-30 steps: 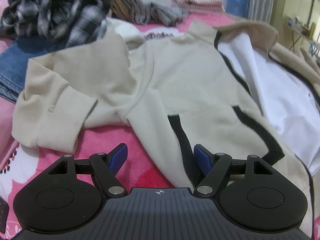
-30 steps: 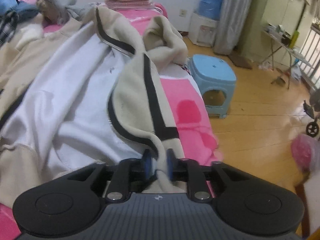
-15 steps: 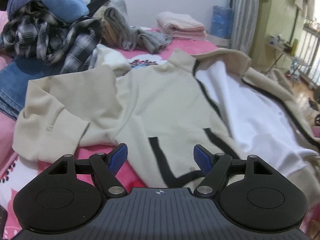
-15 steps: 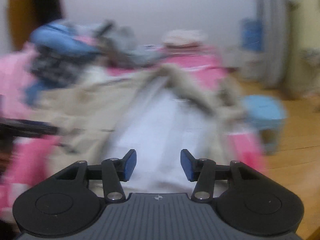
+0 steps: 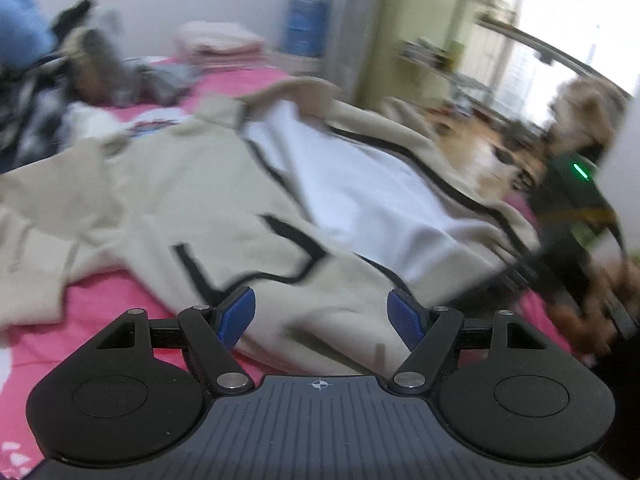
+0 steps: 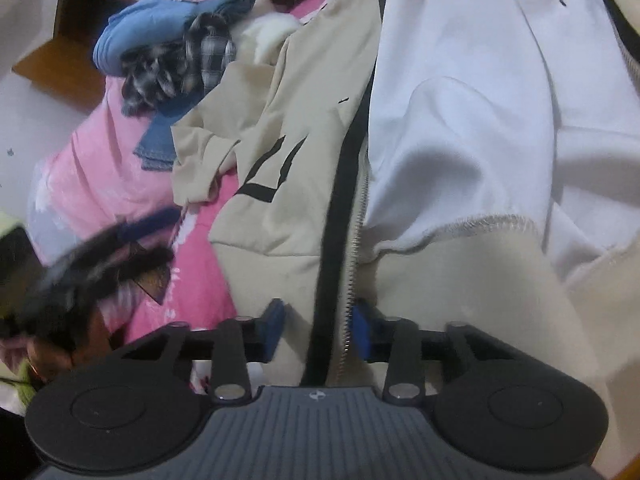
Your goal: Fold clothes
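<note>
A beige jacket (image 5: 200, 184) with black trim and white lining (image 5: 360, 192) lies spread open on the pink bed. My left gripper (image 5: 322, 314) is open just above the jacket's near hem, its blue pads clear of the cloth. In the right wrist view the jacket (image 6: 280, 120) fills the frame. My right gripper (image 6: 318, 330) hovers over the black-trimmed zipper edge (image 6: 348, 272). Its jaws are closing with that edge between them, the pads still apart from the cloth. The left wrist view shows its dark body with a green light (image 5: 576, 184) at the jacket's right side.
A heap of clothes (image 6: 172, 52), blue, plaid and denim, lies beyond the jacket's sleeve. A folded pink stack (image 5: 220, 40) and a blue water jug (image 5: 306, 24) are at the far end. Pink bedcover (image 5: 104, 304) shows beside the hem. A hand (image 5: 592, 320) holds the right gripper.
The right gripper let go of the folded front edge, opened, swung across and now narrows over the zipper edge near the hem. The left gripper rose and turned rightward, still open.
</note>
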{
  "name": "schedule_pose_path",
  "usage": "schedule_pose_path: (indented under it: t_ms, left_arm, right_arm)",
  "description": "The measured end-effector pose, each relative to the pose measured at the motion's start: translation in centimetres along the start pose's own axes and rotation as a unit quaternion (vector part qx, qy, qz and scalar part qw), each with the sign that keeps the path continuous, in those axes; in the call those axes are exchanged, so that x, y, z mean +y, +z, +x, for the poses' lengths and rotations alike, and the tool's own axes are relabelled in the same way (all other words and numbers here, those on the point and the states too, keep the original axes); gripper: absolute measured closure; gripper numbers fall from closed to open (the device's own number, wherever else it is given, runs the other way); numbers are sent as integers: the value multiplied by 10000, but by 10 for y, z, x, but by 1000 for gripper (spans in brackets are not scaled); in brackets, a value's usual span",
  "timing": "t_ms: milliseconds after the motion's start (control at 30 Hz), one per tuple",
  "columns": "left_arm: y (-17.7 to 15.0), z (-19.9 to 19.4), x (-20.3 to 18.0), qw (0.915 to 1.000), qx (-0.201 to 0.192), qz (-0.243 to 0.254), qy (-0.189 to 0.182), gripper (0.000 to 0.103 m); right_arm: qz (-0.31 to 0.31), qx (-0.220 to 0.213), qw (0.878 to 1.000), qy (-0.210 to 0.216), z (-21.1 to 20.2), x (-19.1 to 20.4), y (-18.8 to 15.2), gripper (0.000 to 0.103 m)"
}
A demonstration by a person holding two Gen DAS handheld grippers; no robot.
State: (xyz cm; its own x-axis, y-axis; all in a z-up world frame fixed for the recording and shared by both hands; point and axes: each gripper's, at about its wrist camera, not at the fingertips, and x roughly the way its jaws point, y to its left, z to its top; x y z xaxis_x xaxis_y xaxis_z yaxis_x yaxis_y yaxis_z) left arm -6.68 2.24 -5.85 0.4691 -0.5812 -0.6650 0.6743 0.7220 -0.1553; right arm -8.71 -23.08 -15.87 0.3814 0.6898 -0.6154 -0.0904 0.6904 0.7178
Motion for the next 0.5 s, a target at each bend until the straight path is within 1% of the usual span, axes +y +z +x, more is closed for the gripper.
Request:
schedule_pose_path:
  t_ms: [33, 100, 133, 167, 200, 267, 333, 500]
  left_arm:
    - [-2, 1, -7, 9999, 16, 108, -107, 30]
    - [-5, 4, -18, 9994, 2, 259, -214, 29]
    - [-6, 6, -23, 9991, -11, 326, -267, 26]
    - [-7, 8, -27, 9988, -27, 345, -340, 20]
    - [-7, 9, -31, 9985, -45, 364, -413, 18]
    - [-8, 10, -37, 9977, -124, 416, -516, 16]
    - [-8, 10, -43, 9976, -149, 503, -458, 14]
    - [-8, 15, -52, 9971, -214, 727, 15, 14]
  right_arm:
    - [20, -45, 10000, 86, -2, 1, 1, 84]
    - [44, -179, 9992, 341, -9, 4, 5, 87]
    - [33, -281, 9983, 517, -13, 7, 7, 89]
    - [32, -370, 9968, 714, -17, 10, 10, 90]
    - [36, -452, 9947, 922, -21, 13, 12, 90]
    - [64, -525, 9912, 1212, -24, 19, 17, 93]
    - [115, -511, 9890, 1381, -20, 22, 23, 93]
    - [247, -396, 9852, 1648, -6, 28, 32, 93]
